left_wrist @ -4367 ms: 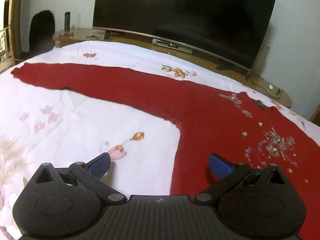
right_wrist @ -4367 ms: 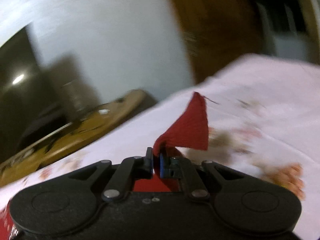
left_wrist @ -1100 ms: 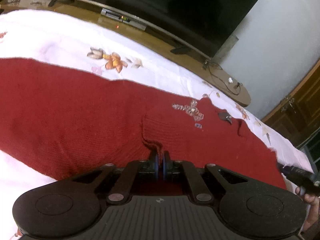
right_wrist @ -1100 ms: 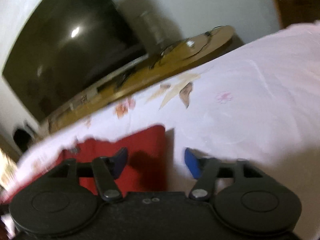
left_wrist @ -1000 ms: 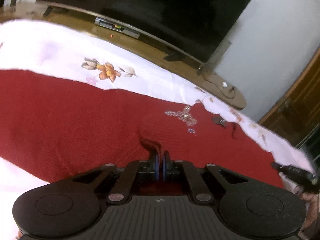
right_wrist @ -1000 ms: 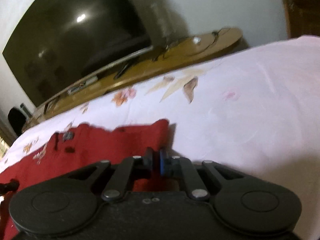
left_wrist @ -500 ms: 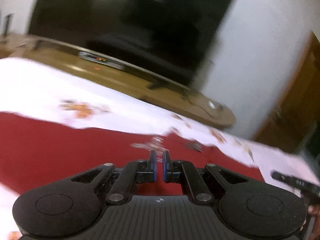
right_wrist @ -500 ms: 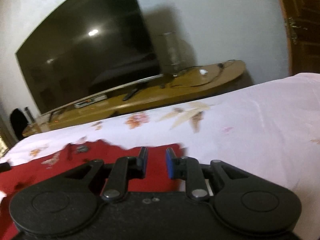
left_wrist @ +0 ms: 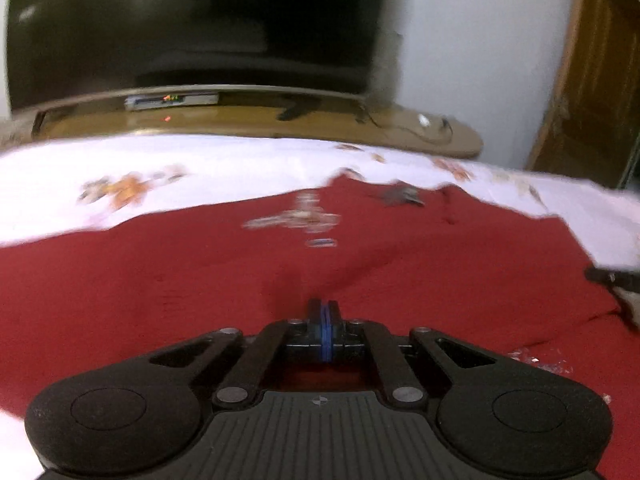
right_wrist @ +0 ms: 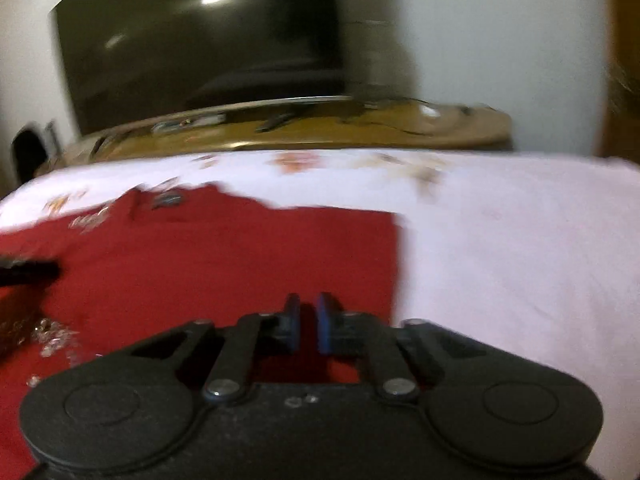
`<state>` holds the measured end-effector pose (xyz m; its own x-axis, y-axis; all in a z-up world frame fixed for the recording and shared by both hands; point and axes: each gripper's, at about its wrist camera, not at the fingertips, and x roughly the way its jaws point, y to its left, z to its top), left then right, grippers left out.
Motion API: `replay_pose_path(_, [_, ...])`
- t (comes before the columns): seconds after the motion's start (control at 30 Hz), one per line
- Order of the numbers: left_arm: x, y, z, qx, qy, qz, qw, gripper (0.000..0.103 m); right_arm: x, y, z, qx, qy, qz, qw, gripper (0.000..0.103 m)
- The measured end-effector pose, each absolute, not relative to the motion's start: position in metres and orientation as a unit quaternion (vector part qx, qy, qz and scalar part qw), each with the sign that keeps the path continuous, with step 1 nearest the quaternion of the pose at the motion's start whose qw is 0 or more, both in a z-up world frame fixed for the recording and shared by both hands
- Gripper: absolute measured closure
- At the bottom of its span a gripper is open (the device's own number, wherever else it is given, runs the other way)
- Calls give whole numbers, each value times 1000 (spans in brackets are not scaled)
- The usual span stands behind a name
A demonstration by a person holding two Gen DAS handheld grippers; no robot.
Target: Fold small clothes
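Red knitted sweater (left_wrist: pixel 168 280), beaded on the front, is spread flat on a bed covered by a white floral sheet (right_wrist: pixel 520 248). Left gripper (left_wrist: pixel 324 312): blue-padded fingers are pressed together, with red fabric puckered just ahead of them; whether cloth is pinched cannot be told. Right gripper (right_wrist: pixel 308 320): fingers are parted by a narrow gap, held over the sweater's right part. Dark television (left_wrist: pixel 192 20) and wooden stand (left_wrist: pixel 280 124) are seen beyond the bed.

We count one red sweater (left_wrist: pixel 400 264), one floral bedsheet (right_wrist: pixel 520 248), one television (left_wrist: pixel 192 20), one wooden stand (right_wrist: pixel 320 132), two tongs (left_wrist: pixel 324 316) (right_wrist: pixel 308 316).
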<state>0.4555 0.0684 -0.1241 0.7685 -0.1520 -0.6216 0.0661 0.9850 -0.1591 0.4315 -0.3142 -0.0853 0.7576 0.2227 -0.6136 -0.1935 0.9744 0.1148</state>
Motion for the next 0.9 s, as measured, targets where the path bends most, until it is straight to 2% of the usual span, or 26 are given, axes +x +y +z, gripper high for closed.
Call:
replay_pose_path(0.07, [454,82,-123,-88,336,-61,936,100,429,-331,-87,56,334,104,935,99])
replay_pose_path(0.1, [453,83,-121,-96,339,-59,934,100,428,-331,-87,61,333,104,935,95])
replay_pose_path(0.27, [401,103,-99,-93,309,-6,947,99,407,-323,-74,82,308,80,944,64])
replay_pose_path(0.3, [388,119,-98,-106,303,3,947,89,401,-326,-73,89,305,76,945,58])
replay_pose_path(0.33, [379,135,-98,-119,300,18,946,50,395,-328,-73,97,305,74,945,58])
replay_pose_path(0.37, [370,154,-99,-128,296,45,946,28,386,-332,-73,107,308,73,943,59])
replay_pose_path(0.4, [358,170,-98,-134,283,72,947,15,376,-333,-73,112,312,71,941,59])
replay_pose_path(0.57, [309,275,-104,-237,252,145,927,17,336,-336,-76,132,334,44,932,59])
replay_pose_path(0.63, [295,317,-112,-307,237,173,905,32,321,-335,-73,138,338,32,931,59])
replay_pose_path(0.8, [274,399,-140,-452,197,210,844,40,297,-320,-64,134,340,15,931,58])
replay_pose_path(0.9, [277,424,-157,-489,193,210,825,59,289,-308,-56,131,335,8,933,58])
